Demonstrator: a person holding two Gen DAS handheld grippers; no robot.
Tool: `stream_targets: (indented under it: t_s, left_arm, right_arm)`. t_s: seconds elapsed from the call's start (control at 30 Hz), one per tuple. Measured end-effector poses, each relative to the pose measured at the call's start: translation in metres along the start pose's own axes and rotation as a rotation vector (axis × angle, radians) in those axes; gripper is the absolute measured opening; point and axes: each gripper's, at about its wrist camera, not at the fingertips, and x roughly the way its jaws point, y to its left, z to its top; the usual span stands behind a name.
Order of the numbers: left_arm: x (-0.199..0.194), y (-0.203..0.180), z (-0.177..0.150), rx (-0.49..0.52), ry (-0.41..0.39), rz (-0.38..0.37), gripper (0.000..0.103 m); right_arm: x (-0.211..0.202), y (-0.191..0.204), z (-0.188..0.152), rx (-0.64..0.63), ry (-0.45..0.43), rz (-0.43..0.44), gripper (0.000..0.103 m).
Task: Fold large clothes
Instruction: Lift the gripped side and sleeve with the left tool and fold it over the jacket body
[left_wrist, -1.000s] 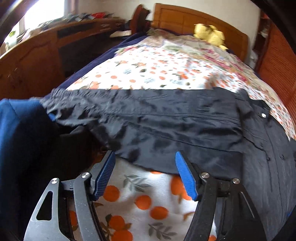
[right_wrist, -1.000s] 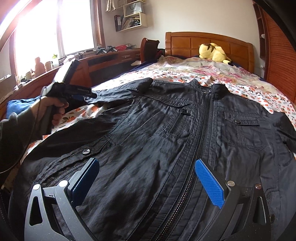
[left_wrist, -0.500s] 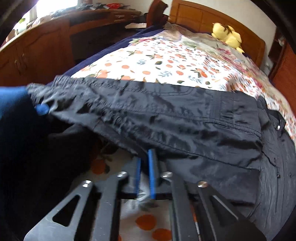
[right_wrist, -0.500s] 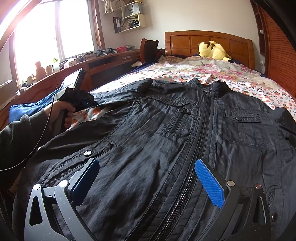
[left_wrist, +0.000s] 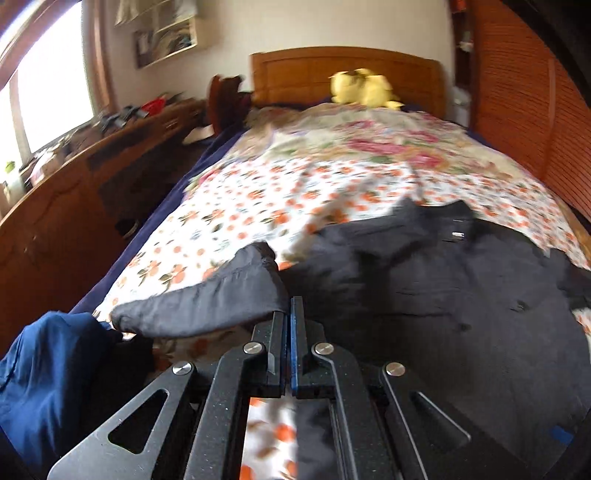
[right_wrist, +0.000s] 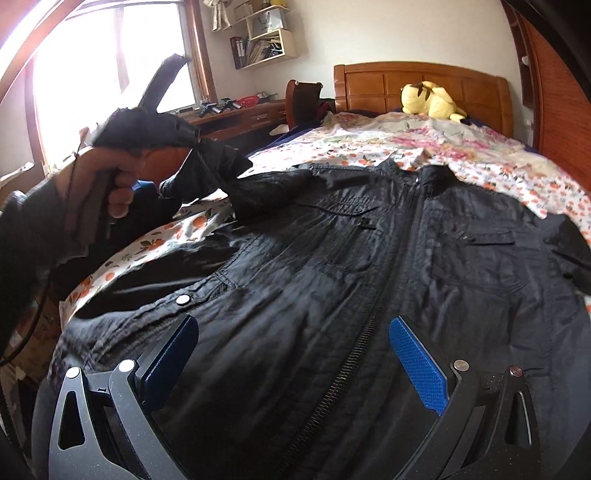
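A large black jacket (right_wrist: 369, 266) lies front up on the bed, zip down the middle. It also shows in the left wrist view (left_wrist: 424, 295). My left gripper (left_wrist: 289, 306) is shut on the jacket's left sleeve (left_wrist: 207, 302) and holds it lifted off the bedspread. In the right wrist view that hand and gripper (right_wrist: 147, 129) hold the sleeve (right_wrist: 210, 170) raised at the left. My right gripper (right_wrist: 295, 350) is open, its blue pads (right_wrist: 417, 365) spread over the jacket's lower front by the zip.
The bed has an orange-flowered cover (left_wrist: 258, 206) and a wooden headboard (right_wrist: 417, 88) with a yellow plush toy (right_wrist: 428, 99). A blue garment (left_wrist: 48, 373) lies at the left bed edge. A wooden desk (left_wrist: 74, 184) runs along the left wall.
My left gripper closed on the sleeve, then lifted it up and swung it in toward the jacket body. My right gripper stayed open over the jacket's lower front.
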Motion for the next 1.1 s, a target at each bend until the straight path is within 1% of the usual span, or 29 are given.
stream_targets:
  t_s: [0.13, 0.3, 0.33, 0.4, 0.47, 0.5, 0.53, 0.57, 0.6, 0.67, 0.77, 1.03, 1.1]
  left_arm:
    - [-0.017, -0.021, -0.005, 0.035, -0.002, -0.032, 0.001]
    - [-0.033, -0.028, -0.025, 0.084, 0.009, -0.032, 0.002]
    - [-0.035, -0.028, -0.029, 0.088, 0.015, -0.033, 0.004]
    - [-0.04, -0.021, -0.038, 0.077, 0.022, -0.055, 0.015]
    - [-0.049, -0.013, -0.044, 0.064, 0.002, -0.073, 0.044]
    - [-0.054, -0.01, -0.047, 0.061, -0.009, -0.079, 0.049]
    - [-0.061, -0.004, -0.049, 0.054, -0.024, -0.086, 0.062]
    - [-0.066, -0.003, -0.05, 0.049, -0.036, -0.089, 0.078]
    - [-0.07, 0.0, -0.05, 0.046, -0.05, -0.088, 0.082]
    - [-0.075, 0.007, -0.051, 0.043, -0.076, -0.064, 0.082]
    - [-0.065, 0.021, -0.05, 0.037, -0.076, -0.011, 0.082]
    - [0.014, 0.067, -0.068, -0.047, 0.037, 0.07, 0.082]
    - [0.031, 0.076, -0.073, -0.058, 0.054, 0.087, 0.082]
  right_arm:
    - [-0.004, -0.002, 0.001, 0.003, -0.015, -0.011, 0.103]
    - [-0.002, 0.003, 0.0, -0.008, -0.016, -0.013, 0.103]
    - [-0.001, 0.004, -0.001, -0.013, -0.014, -0.014, 0.103]
    - [0.001, 0.007, -0.002, -0.022, -0.009, -0.016, 0.103]
    - [0.001, 0.006, -0.002, -0.027, -0.005, -0.017, 0.103]
    - [-0.001, 0.005, -0.002, -0.028, -0.003, -0.017, 0.103]
    - [-0.001, 0.005, -0.003, -0.029, -0.002, -0.018, 0.103]
    - [0.0, 0.005, -0.002, -0.029, -0.001, -0.019, 0.103]
    - [0.0, 0.005, -0.002, -0.029, -0.001, -0.02, 0.103]
    - [0.002, 0.005, -0.002, -0.03, 0.002, -0.023, 0.103]
    - [0.003, 0.006, -0.002, -0.034, 0.009, -0.026, 0.103]
    - [0.009, 0.006, -0.004, -0.044, 0.029, -0.033, 0.103]
    - [0.011, 0.005, -0.004, -0.042, 0.036, -0.032, 0.103]
